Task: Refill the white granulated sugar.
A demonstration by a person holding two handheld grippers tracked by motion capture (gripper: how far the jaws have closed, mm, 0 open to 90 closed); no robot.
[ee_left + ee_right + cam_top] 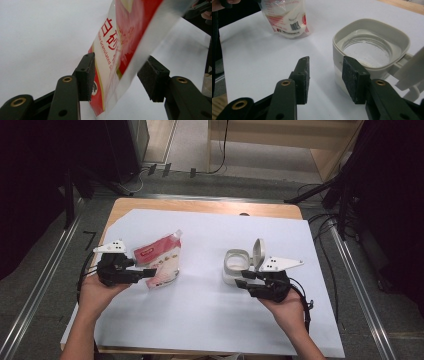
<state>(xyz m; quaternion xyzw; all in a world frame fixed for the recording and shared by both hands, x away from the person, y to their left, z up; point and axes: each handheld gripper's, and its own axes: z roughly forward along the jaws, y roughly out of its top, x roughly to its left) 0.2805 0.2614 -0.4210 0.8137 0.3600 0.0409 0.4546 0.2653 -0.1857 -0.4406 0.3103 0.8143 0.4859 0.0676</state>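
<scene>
Sugar pouch (161,260) standing between the parted jaws of the left claw (148,273), at 9 o'clock from the open jar (236,265).
Red-and-white, glossy, long axis upright and tilted; left pads clear of its faces. Right claw (245,278) half open, empty, just beside the jar on the white surface (210,315).

Left gripper (148,273) held level over the worktop's left side, jaws parted. Right gripper (240,278) level toward the right, jaws part open. Both forearms enter from the near edge
</scene>
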